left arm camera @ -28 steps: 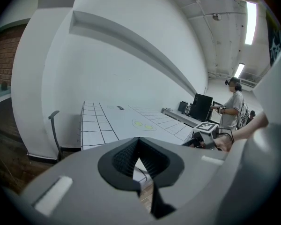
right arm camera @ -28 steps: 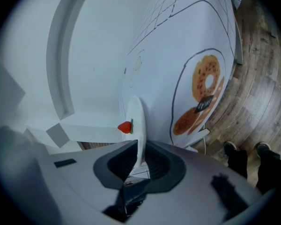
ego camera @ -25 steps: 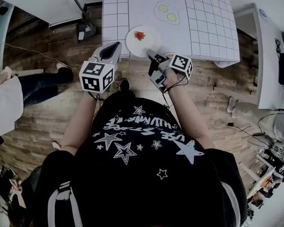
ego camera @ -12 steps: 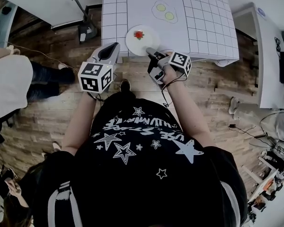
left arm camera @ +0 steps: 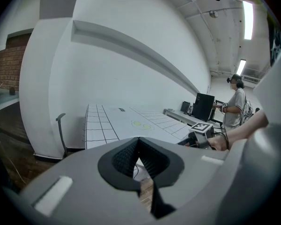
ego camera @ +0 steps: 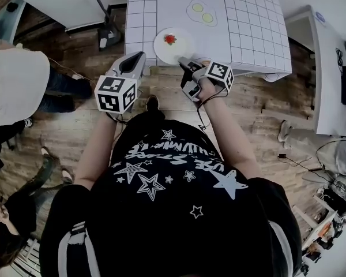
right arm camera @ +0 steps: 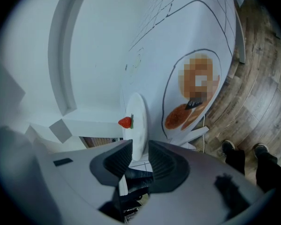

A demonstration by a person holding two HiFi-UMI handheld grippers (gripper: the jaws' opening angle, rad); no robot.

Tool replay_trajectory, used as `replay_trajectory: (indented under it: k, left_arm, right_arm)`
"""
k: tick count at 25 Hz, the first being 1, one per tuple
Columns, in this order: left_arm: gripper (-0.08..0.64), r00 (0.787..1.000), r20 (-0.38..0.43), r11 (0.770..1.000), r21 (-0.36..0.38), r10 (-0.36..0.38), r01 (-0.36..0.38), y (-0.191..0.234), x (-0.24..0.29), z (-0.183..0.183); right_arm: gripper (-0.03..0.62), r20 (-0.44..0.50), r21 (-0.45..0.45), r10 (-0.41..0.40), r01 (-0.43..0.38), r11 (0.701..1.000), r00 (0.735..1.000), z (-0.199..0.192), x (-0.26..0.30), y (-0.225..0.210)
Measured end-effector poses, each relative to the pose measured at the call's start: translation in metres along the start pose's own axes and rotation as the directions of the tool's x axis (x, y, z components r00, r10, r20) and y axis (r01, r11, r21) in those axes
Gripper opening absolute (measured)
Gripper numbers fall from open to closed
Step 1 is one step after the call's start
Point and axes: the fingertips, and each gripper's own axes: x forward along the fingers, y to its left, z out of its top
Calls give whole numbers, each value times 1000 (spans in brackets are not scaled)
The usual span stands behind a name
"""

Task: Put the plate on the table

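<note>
A white plate [ego camera: 173, 45] with a strawberry [ego camera: 170, 38] on it is over the near edge of the white gridded table [ego camera: 254, 33]. My right gripper [ego camera: 184, 63] is shut on the plate's near rim. In the right gripper view the plate's rim [right arm camera: 138, 125] runs between the jaws of the right gripper [right arm camera: 140, 156], and the strawberry [right arm camera: 125, 122] sits beside them. I cannot tell whether the plate rests on the table. My left gripper [ego camera: 134, 62] hangs just off the table's near left corner. Seen in its own view, the left gripper [left arm camera: 139, 146] is shut on nothing.
A fried-egg print [ego camera: 202, 13] lies farther back on the table, and a printed placemat [right arm camera: 196, 93] is beside the plate. A chair [ego camera: 105, 32] stands left of the table. A bystander [ego camera: 17, 85] is at the left, another person [left arm camera: 235, 104] stands by a monitor, and a desk [ego camera: 328, 68] is at the right.
The plate and right gripper have edged slightly farther over the table. The bystander at the left has moved closer along the floor. The left gripper has barely moved.
</note>
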Motion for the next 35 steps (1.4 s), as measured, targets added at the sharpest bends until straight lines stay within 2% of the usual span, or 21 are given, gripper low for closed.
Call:
replay_trajectory:
  k: [5, 11, 14, 18, 20, 26, 28, 31, 35]
  left_arm:
    - [9, 1000, 13, 1000, -15, 18, -18, -10, -7, -2]
    - [9, 999, 39, 1000, 2, 28, -28, -38, -17, -2]
    - [9, 998, 56, 999, 8, 35, -36, -56, -25, -1]
    - [9, 995, 82, 998, 11, 53, -54, -79, -39, -2]
    - [9, 993, 98, 998, 6, 63, -64, -91, -46, -3]
    - [9, 985, 143, 996, -12, 91, -90, -129, -72, -9]
    - [9, 981, 163, 994, -26, 108, -105, -138, -81, -10]
    - [9, 973, 191, 992, -36, 128, -124, -152, -95, -10]
    - [9, 967, 213, 990, -44, 141, -135, -168, -111, -14]
  right_arm:
    - [112, -17, -20, -1, 1, 1000, 1000, -8, -18, -4]
    - [110, -36, -85, 18, -21, 996, 999, -15, -46, 4]
    - [110, -45, -165, 46, -53, 985, 998, -19, -61, 20]
    - [95, -45, -295, 102, -110, 949, 994, -28, -82, 55]
    - [52, -23, -366, 129, -129, 922, 991, -30, -95, 73]
    - [28, -4, -495, 232, -204, 845, 973, -45, -137, 121]
    - [24, 1, -544, 259, -217, 811, 966, -49, -150, 135]
    - [20, 9, -644, 282, -210, 736, 959, -55, -167, 149]
    - [20, 7, -778, 293, -179, 602, 956, -66, -184, 155]
